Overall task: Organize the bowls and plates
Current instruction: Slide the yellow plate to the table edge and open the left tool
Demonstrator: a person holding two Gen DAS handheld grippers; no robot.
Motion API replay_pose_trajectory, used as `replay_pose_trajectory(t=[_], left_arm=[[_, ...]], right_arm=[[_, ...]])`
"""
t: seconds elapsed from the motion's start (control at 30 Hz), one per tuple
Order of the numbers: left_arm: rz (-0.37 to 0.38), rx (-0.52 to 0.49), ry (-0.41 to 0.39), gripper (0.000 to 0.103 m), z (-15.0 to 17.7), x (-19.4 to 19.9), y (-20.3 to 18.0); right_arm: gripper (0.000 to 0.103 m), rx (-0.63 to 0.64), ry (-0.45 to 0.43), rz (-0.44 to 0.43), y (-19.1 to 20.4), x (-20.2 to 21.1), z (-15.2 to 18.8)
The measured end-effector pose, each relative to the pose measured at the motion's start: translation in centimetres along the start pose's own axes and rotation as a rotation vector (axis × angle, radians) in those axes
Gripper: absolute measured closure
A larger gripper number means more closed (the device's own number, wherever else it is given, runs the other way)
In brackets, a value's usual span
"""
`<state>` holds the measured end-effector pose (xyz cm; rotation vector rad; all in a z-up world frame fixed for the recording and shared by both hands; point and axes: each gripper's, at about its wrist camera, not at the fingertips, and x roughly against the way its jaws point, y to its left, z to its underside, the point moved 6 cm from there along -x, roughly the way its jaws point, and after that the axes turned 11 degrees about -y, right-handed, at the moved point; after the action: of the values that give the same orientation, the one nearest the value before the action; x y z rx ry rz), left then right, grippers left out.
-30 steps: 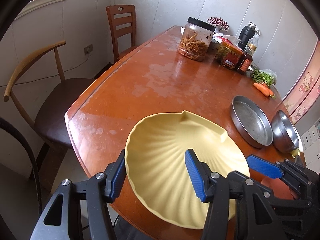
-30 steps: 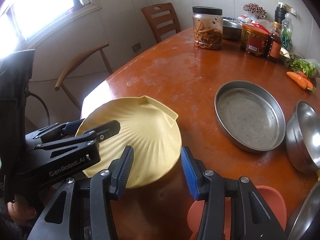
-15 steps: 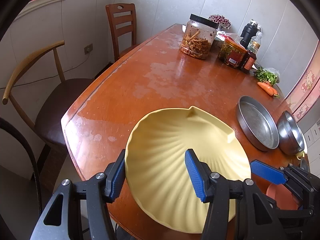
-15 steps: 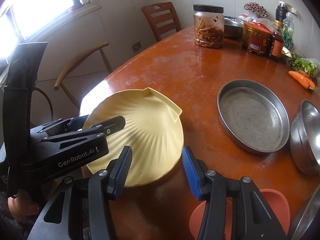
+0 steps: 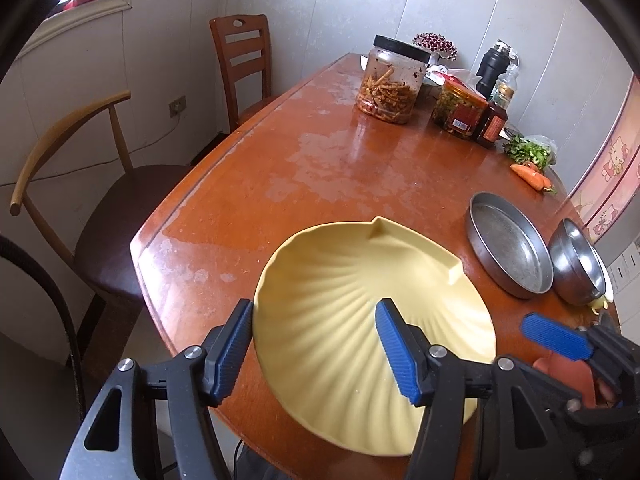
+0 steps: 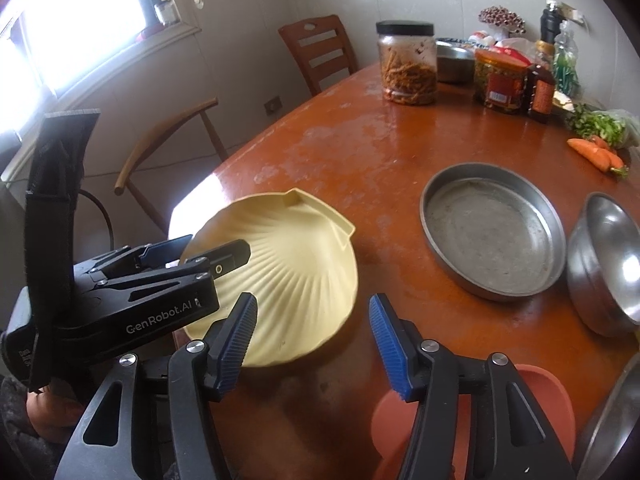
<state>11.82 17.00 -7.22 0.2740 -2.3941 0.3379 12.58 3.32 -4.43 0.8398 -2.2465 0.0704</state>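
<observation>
Gripping one yellow shell plate (image 5: 360, 280): left tongs (image 5: 312, 312) spread wide across it, one blue pad against the outside of the rim, the other on the ribbed inner face. Held tilted at the near end of the table (image 5: 320, 168), partly overhanging the edge, with a shadow under its low side in the right wrist view.

Hovering beside it with nothing between the pads: right tongs (image 6: 312, 308), jaws apart, above bare wood and one salmon-coloured dish (image 6: 540, 392), which is mostly hidden behind the right finger.

Lying to the right of the plate and well apart from it: one round flat steel pan (image 6: 492, 236). Just beside that, one steel bowl (image 6: 608, 264). Cut off at the lower right corner, one more steel rim (image 6: 608, 420).

Standing at the far end: two jars (image 5: 390, 80), some bottles too crowded to count, greens, two carrots (image 6: 596, 152).

Drawn up along the left side: two chairs (image 5: 240, 52).
</observation>
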Motion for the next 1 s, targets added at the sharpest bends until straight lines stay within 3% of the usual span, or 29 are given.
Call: replay_pose_trajectory(t=[0.23, 0.37, 0.73, 1.0], left_arm=[[0.012, 0.007, -0.055, 0.039, -0.3, 2.9, -1.0], [0.075, -0.029, -0.061, 0.039, 0.2, 4.5, -3.4], [0.257, -0.207, -0.011, 0.035, 4.3, 6.5, -13.6], [0.275, -0.234, 0.068, 0.035, 6.7, 5.3, -16.3]], right_arm=[[0.037, -0.035, -0.073, 0.023, -1.5, 5.0, 0.5], [0.037, -0.048, -0.097, 0.033, -2.1, 7.7, 1.7], [0.035, -0.127, -0.119, 0.112, -5.6, 14.2, 7.2], [0.035, -0.218, -0.078, 0.15, -8.1, 15.8, 11.5]])
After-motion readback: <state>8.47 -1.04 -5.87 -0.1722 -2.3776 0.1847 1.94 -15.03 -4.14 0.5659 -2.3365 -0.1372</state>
